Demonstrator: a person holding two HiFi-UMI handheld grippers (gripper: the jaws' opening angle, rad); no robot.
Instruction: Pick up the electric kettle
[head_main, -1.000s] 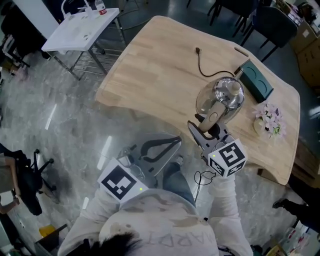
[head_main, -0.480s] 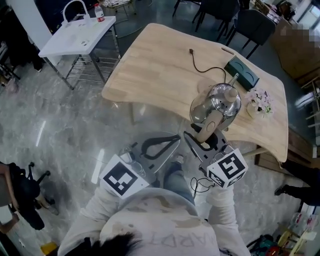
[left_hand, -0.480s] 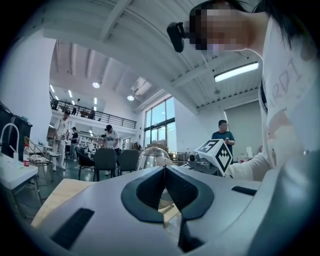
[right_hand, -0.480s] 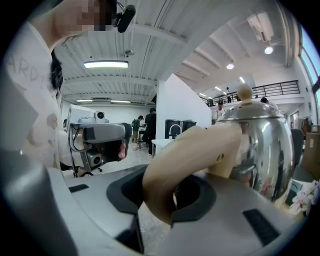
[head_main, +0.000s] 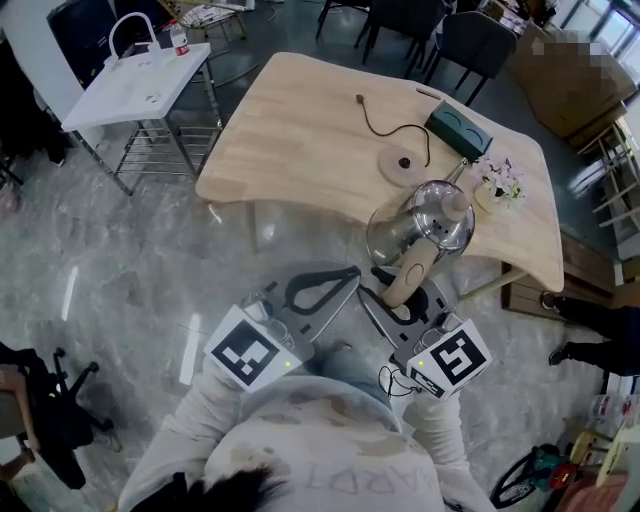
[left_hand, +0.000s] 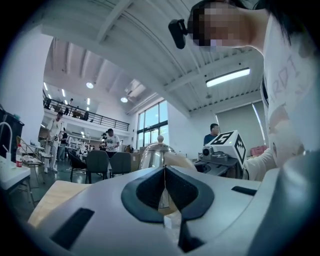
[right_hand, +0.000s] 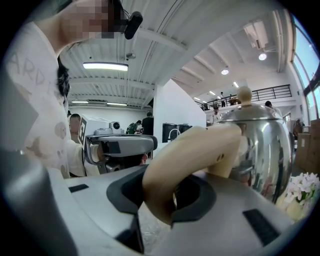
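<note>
Kettle (head_main: 420, 225), lifted off its base (head_main: 403, 163), stands upright, handle (head_main: 405, 275) toward clamping right gripper (head_main: 402, 297); left gripper (left_hand: 164, 175) closed empty.

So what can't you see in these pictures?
- Whether the kettle has water inside: its lid is on in every view.
- Kettle's bottom: in the right gripper view, the right gripper covers it.
- Bottle label: head view, too small.
- Left gripper view: the shut left gripper hides most of the kettle.
</note>
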